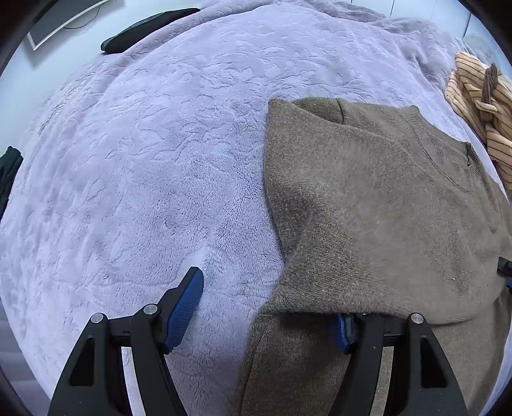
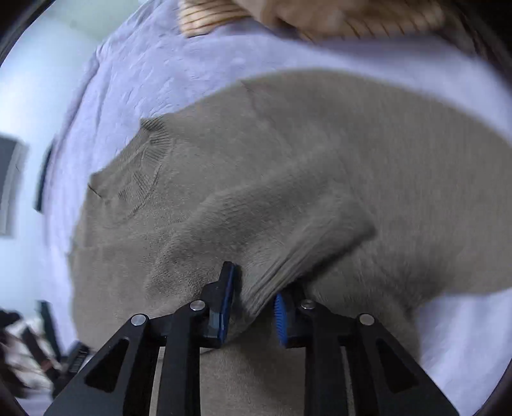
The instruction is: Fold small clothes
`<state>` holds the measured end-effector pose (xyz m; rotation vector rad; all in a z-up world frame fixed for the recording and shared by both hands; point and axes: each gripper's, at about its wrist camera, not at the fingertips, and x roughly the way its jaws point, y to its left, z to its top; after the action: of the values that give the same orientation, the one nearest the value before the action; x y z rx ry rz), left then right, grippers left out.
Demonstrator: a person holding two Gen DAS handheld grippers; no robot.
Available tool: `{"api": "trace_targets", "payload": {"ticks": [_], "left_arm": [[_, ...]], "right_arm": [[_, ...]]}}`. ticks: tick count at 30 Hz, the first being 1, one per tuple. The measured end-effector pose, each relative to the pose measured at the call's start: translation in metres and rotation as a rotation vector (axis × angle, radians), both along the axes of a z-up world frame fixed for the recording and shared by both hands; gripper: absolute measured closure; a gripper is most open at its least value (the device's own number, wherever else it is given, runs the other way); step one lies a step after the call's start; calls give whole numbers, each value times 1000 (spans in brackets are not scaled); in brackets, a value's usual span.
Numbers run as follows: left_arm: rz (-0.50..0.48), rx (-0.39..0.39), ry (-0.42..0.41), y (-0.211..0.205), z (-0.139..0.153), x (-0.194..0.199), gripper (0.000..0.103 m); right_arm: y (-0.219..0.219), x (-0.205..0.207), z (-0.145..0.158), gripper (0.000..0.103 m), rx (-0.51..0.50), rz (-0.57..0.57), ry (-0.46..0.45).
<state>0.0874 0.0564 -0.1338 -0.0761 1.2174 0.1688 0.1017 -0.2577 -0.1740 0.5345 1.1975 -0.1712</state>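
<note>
A wide lavender plush blanket with an embossed pattern covers the whole work surface. On it lies a taupe-brown knitted sweater, spread flat with its ribbed round neckline toward the far side, and one side already folded inward over the body, so a straight fold edge runs down beside the bare blanket. Beyond the sweater, near the blanket's far edge, sits a crumpled orange garment with thin dark stripes. A long dark flat object lies at the far rim of the blanket.

The left gripper, black with blue ribbed pads, stands with its jaws wide apart: one finger rests over the bare blanket, while the other is tucked under the sweater's folded edge, mostly hidden. Nothing is pinched between them.

The right gripper points down at the sweater's ribbed sleeve cuff, which sits between its narrowly spaced pads. The view is blurred, so I cannot tell whether the pads actually press on the cuff.
</note>
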Motion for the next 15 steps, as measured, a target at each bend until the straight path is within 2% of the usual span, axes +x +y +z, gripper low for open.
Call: {"api": "trace_targets", "payload": {"ticks": [1, 2, 4, 6, 7, 8, 9, 10, 12, 15], "left_arm": [[4, 5, 1, -1, 0, 0, 31], [6, 5, 3, -2, -1, -1, 31], [13, 5, 15, -5, -3, 1, 31], [21, 3, 22, -5, -1, 5, 31], [28, 7, 15, -5, 1, 6, 31], [40, 18, -4, -4, 6, 6, 31], [65, 36, -42, -2, 13, 5, 31], [88, 38, -71, 1, 18, 4, 31], [139, 35, -106, 8, 25, 2, 31], [146, 25, -84, 12, 17, -2, 31]], "right_arm": [[-5, -3, 0, 70, 42, -22, -17], [-9, -5, 0, 57, 83, -40, -32], [-12, -5, 1, 39, 155, -64, -58], [-13, 0, 3, 38, 172, -87, -54], [-13, 4, 2, 45, 162, -93, -33], [-11, 8, 4, 74, 145, -97, -13], [-9, 14, 9, 86, 129, -87, -9], [-4, 17, 14, 90, 127, -70, -21], [6, 20, 39, 90, 154, -5, -120], [9, 29, 64, 91, 135, 74, -217]]}}
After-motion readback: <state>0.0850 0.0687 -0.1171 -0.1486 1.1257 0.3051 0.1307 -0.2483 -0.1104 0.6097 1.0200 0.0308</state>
